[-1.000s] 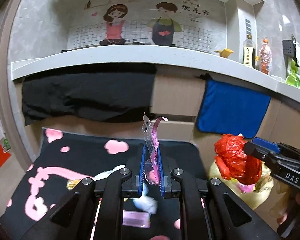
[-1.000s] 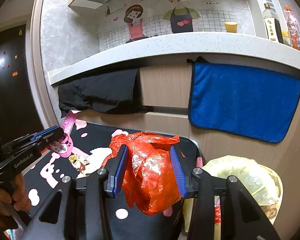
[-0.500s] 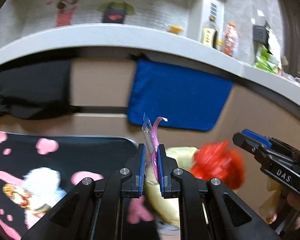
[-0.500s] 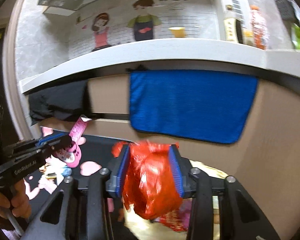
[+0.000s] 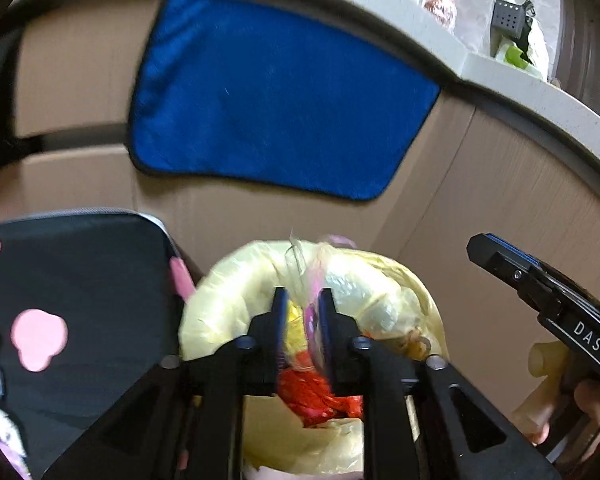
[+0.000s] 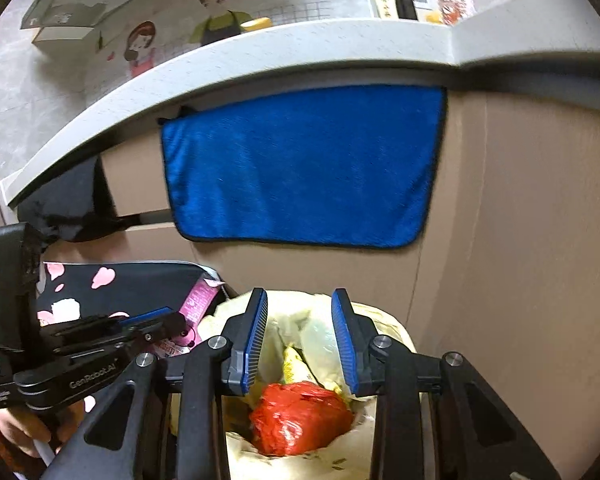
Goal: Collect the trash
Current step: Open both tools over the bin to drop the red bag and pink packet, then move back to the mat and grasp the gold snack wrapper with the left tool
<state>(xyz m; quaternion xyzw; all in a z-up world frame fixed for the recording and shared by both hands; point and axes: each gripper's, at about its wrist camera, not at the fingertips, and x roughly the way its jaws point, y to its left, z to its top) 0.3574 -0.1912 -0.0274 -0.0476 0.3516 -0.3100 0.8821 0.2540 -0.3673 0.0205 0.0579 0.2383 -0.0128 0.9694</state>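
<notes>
Red bag already down in yellow-lined bin; your right gripper fingers closing on nothing. Left gripper over bin, fingers just parting, pink wrapper loose between. Scraps at 8 o'clock on bench still to collect.

Colours, both wrist views. Bin liner: pale yellow, translucent. Crumpled bag inside it: bright red, glossy. Wrapper: pink with a clear part. Towel: saturated blue, dark edging. Table cover: black with pink blotch shapes. Cabinet front: tan, faint grain. Countertop: light grey, speckled. Left gripper and right gripper: black bodies, blue ribbed pads. Wall picture: two cartoon figures, one in pink, one in a dark apron over green.
</notes>
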